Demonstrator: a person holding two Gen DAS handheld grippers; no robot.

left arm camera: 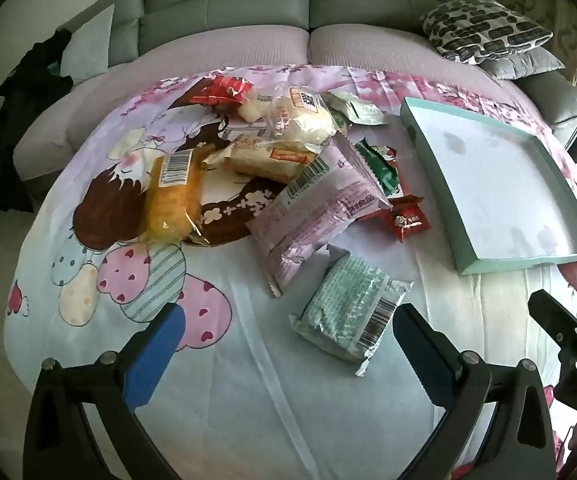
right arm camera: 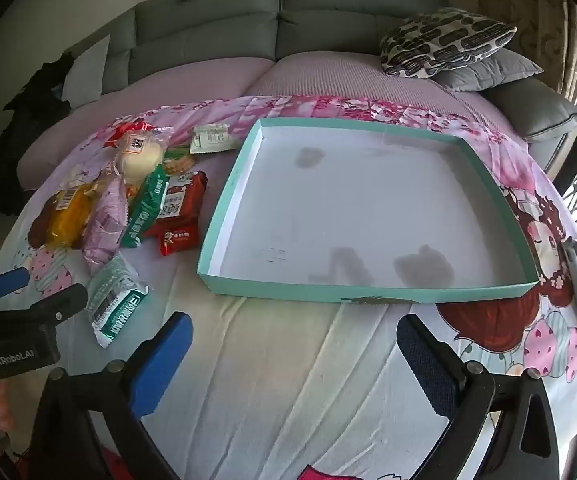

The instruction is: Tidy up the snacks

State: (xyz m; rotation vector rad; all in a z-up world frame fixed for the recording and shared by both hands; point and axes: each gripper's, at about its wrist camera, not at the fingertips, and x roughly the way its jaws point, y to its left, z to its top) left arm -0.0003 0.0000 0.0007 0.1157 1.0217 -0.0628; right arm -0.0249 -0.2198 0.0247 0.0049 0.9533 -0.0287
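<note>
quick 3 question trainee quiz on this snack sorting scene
1. True or false: the teal tray already holds snacks.
2. Which packet lies nearest the left claw? A. green-and-white packet B. yellow cake packet C. small red packet
3. Fill in: both the left claw and the right claw are ____.

Key: 1. false, it is empty. 2. A. 3. open, holding nothing.

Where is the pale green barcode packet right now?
The pale green packet lies on the cartoon sheet, nearest the cameras, just below the lilac packet and left of the teal tray; neither gripper touches it.
</note>
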